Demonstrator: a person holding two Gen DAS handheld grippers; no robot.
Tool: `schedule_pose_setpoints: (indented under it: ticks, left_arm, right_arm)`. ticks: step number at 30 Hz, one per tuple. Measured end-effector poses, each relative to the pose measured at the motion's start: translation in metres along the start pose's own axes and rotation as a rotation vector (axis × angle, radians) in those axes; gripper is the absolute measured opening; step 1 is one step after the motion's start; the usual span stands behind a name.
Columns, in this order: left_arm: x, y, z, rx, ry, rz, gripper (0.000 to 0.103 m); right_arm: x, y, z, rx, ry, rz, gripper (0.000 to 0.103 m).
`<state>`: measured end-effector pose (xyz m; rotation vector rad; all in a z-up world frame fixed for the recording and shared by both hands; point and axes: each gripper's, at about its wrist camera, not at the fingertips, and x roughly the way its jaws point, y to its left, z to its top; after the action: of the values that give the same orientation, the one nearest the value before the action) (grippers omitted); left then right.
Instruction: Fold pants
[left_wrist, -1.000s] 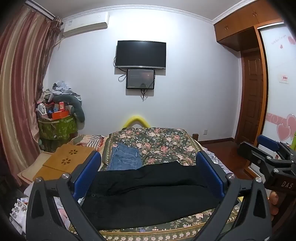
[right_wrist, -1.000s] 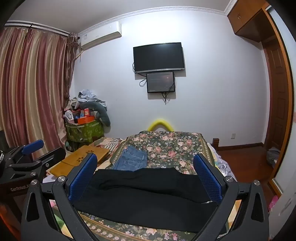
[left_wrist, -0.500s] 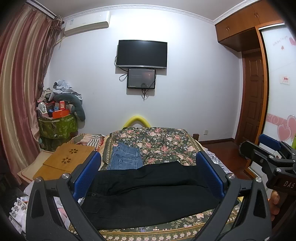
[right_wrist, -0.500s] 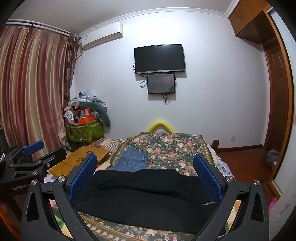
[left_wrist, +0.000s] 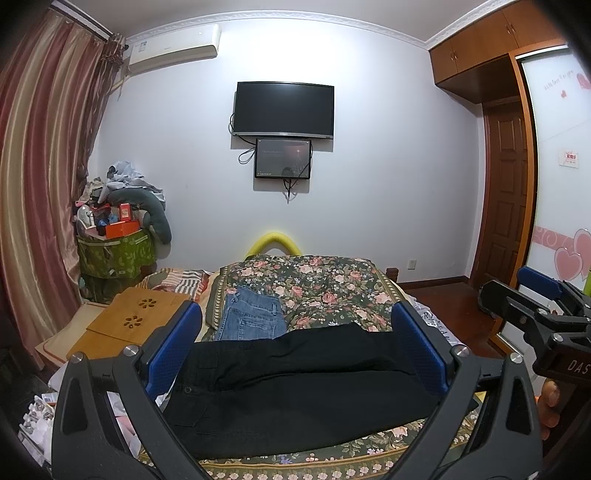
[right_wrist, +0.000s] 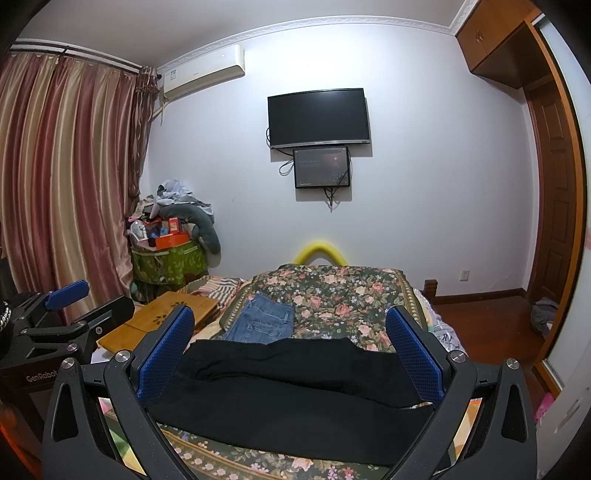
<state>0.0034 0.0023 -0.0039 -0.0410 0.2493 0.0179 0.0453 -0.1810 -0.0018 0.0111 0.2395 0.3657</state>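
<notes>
Black pants (left_wrist: 295, 387) lie spread sideways across the near end of the floral bedspread (left_wrist: 325, 284), waistband to the left; they also show in the right wrist view (right_wrist: 291, 391). My left gripper (left_wrist: 295, 347) is open and empty, held above the pants. My right gripper (right_wrist: 290, 347) is open and empty too, above the same pants. Each gripper shows at the edge of the other's view: the right one (left_wrist: 535, 306) and the left one (right_wrist: 62, 306).
Folded blue jeans (left_wrist: 251, 317) lie on the bed behind the black pants. A wooden lap desk (left_wrist: 129, 321) sits left of the bed. A cluttered green bin (left_wrist: 114, 254) stands by the curtain. A TV (left_wrist: 284, 110) hangs on the far wall; a wardrobe (left_wrist: 554, 184) is right.
Both views have tilted slightly downward and steadied; the pants and jeans have not moved. Both grippers stay open.
</notes>
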Motion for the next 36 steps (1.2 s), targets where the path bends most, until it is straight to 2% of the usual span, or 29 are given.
schedule_pose_setpoints:
  ticks: [36]
  left_arm:
    - [0.0018, 0.0073, -0.0004, -0.027, 0.017, 0.005, 0.103]
  right_arm:
    - [-0.0012, -0.0023, 0.0000, 0.005, 0.004, -0.001, 0.103]
